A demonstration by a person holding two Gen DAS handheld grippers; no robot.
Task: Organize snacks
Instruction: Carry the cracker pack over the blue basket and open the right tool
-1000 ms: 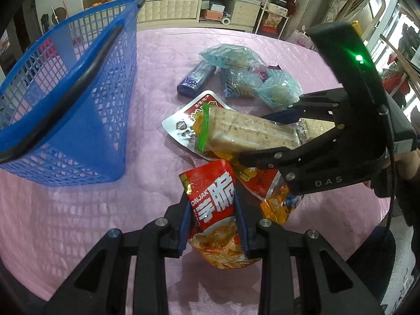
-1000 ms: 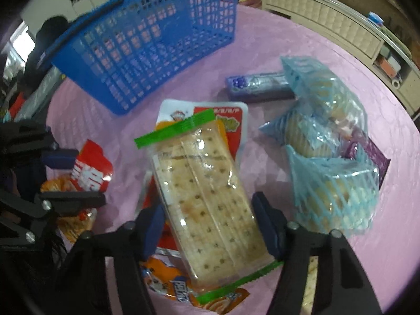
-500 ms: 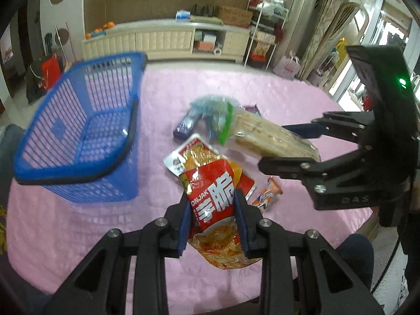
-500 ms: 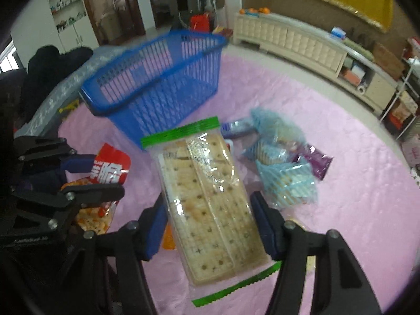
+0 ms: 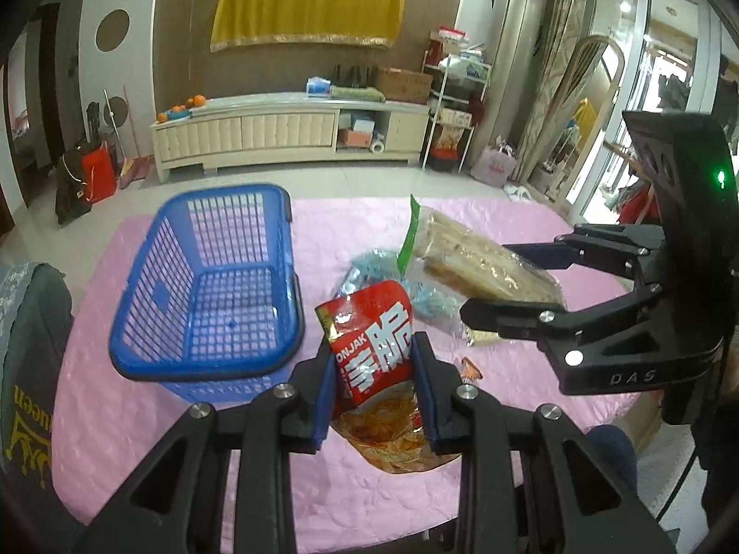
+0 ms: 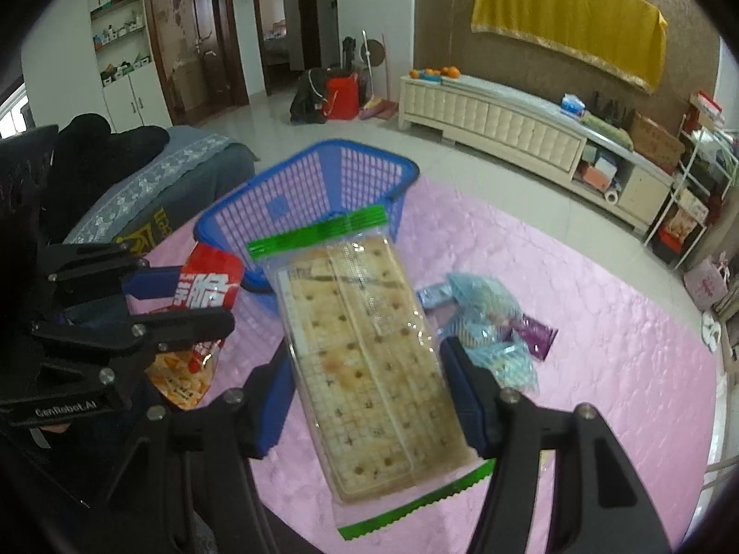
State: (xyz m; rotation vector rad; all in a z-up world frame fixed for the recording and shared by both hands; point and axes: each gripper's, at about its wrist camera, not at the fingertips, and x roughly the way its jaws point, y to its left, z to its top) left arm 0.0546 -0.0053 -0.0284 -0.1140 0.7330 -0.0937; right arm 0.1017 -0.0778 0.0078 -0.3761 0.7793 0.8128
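Blue basket (image 5: 203,286) at frame left is sitting empty; you are holding both grippers clamped, left gripper (image 5: 374,388) on the red pouch (image 5: 374,341), right gripper (image 6: 369,397) on the cracker pack (image 6: 365,351), other snacks waiting.

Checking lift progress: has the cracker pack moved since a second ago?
Yes. The cracker pack has risen off the pink tablecloth, leaving the snack pile below.

Cracker pack (image 6: 369,360) between right gripper (image 6: 369,388) fingers (image 6: 466,397)

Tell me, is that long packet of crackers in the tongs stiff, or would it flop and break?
The cracker packet probably holds its shape: it juts straight out of the right tongs without sagging. The crackers inside look brittle, so a hard squeeze might crack them. Its glossy wrapper could be slippery.
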